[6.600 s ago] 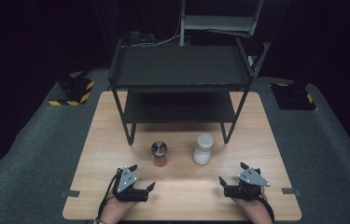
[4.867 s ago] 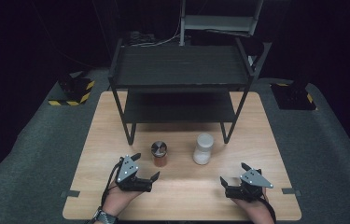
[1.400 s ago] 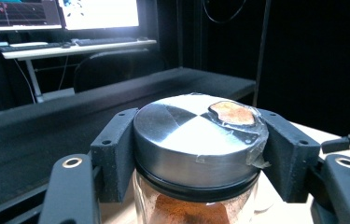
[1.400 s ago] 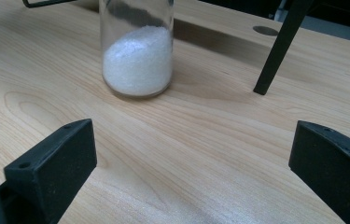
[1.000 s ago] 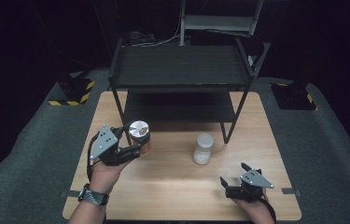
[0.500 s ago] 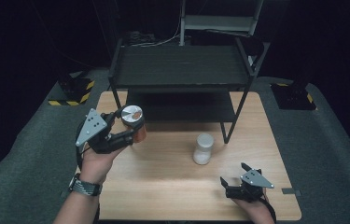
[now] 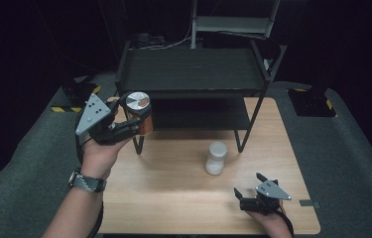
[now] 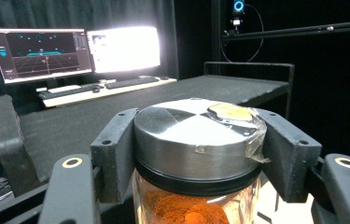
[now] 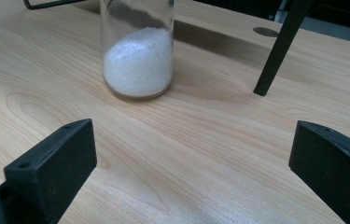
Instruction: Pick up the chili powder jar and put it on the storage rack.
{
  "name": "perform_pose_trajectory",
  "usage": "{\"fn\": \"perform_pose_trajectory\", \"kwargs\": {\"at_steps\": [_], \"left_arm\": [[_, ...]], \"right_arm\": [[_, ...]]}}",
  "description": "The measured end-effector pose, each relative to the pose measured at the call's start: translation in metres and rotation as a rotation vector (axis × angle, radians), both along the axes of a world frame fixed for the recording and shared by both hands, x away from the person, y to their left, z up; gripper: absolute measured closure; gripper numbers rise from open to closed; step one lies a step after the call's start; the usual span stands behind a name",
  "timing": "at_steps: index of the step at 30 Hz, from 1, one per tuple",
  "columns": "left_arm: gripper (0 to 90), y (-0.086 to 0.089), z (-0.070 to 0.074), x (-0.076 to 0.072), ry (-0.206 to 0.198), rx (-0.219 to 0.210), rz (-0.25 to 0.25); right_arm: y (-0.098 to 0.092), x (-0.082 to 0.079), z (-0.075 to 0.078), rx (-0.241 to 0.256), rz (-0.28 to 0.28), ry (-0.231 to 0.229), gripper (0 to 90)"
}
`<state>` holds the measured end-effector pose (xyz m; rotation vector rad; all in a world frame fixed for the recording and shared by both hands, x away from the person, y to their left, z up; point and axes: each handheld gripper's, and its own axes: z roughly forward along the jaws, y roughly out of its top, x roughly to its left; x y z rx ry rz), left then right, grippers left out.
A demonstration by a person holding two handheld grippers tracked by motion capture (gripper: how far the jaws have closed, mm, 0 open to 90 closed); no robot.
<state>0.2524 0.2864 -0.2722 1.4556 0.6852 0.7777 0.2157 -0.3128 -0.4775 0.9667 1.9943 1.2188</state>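
High view: the spice jar [image 7: 138, 112] is held in the air at the left front corner of the black shelf rack [image 7: 193, 74], level with the rack's top shelf. One second earlier the jar was lower and nearer the table; several seconds earlier it stood on the wooden table [image 7: 173, 198] beside the white jar [image 7: 216, 157]. The lift is therefore judged complete, and placement on the top shelf is judged to be the step in hand.

The left gripper [image 7: 124, 119] is clamped on the spice jar. In the left gripper view, both black jaws are pressed against the jar just below its metal lid [image 8: 196, 130], one on each side, with orange powder visible beneath. The jar is held upright.

The right gripper [image 7: 253, 194] rests on the table near the front right edge. In the right gripper view, its jaws are spread wide and nothing is held between them; the white jar stands ahead of them, well apart.
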Motion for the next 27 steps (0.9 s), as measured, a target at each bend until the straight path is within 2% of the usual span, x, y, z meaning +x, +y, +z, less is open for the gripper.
{"fn": "perform_pose_trajectory", "kwargs": {"at_steps": [10,20,27], "left_arm": [[34.7,-0.009,0.028,0.012,-0.024,0.008,0.018],[34.8,-0.015,0.045,0.025,-0.022,-0.002,0.032],[34.8,-0.023,0.062,0.04,-0.02,0.012,0.061]], "right_arm": [[0.0,-0.001,-0.001,0.005,0.001,-0.003,0.0],[-0.001,-0.001,-0.001,0.009,-0.002,0.0,0.0],[-0.002,-0.001,-0.001,0.014,-0.001,0.001,0.0]]}}
